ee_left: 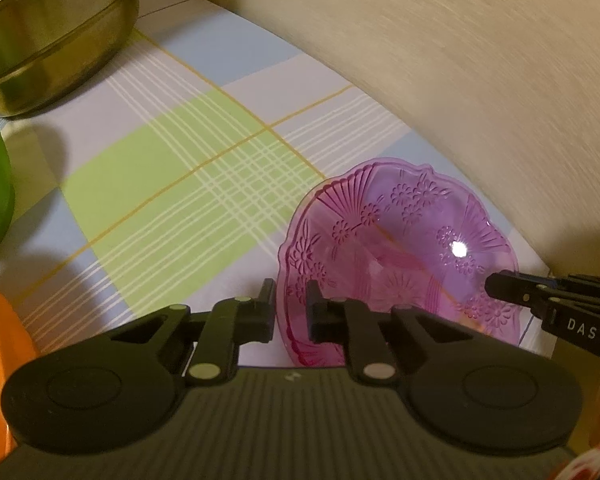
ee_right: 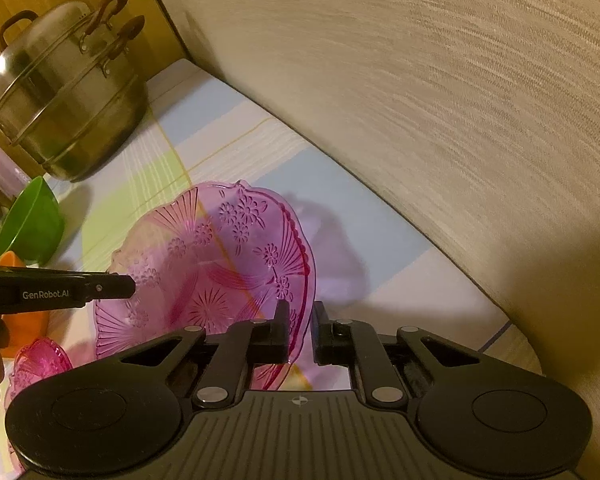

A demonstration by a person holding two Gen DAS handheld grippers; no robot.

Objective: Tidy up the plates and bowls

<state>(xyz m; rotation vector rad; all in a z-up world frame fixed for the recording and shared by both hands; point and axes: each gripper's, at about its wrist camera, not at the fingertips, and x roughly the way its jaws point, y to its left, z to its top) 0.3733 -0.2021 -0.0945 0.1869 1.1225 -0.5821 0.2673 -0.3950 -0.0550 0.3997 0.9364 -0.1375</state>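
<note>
I see the pink plate (ee_left: 400, 248) tilted above the checked tabletop (ee_left: 160, 168), close to the beige wall (ee_left: 460, 80). My left tool (ee_left: 291, 308) is closed on the plate's near left rim; my right tool (ee_right: 301, 332) clamps the opposite rim. A steel pot (ee_right: 64, 104), green bowl (ee_right: 28, 224) and orange bowl (ee_left: 0, 360) stand farther left.

plate (ee_right: 204, 264): clear pink, pressed flowers and fan ribs
desk cloth (ee_left: 172, 184): plaid of pale blue, lilac and light green, white and yellow lines
pot (ee_right: 64, 96): silver steel
bowl (ee_right: 28, 224) beside pot: green
wall (ee_right: 440, 92): beige, fine streaks
</note>
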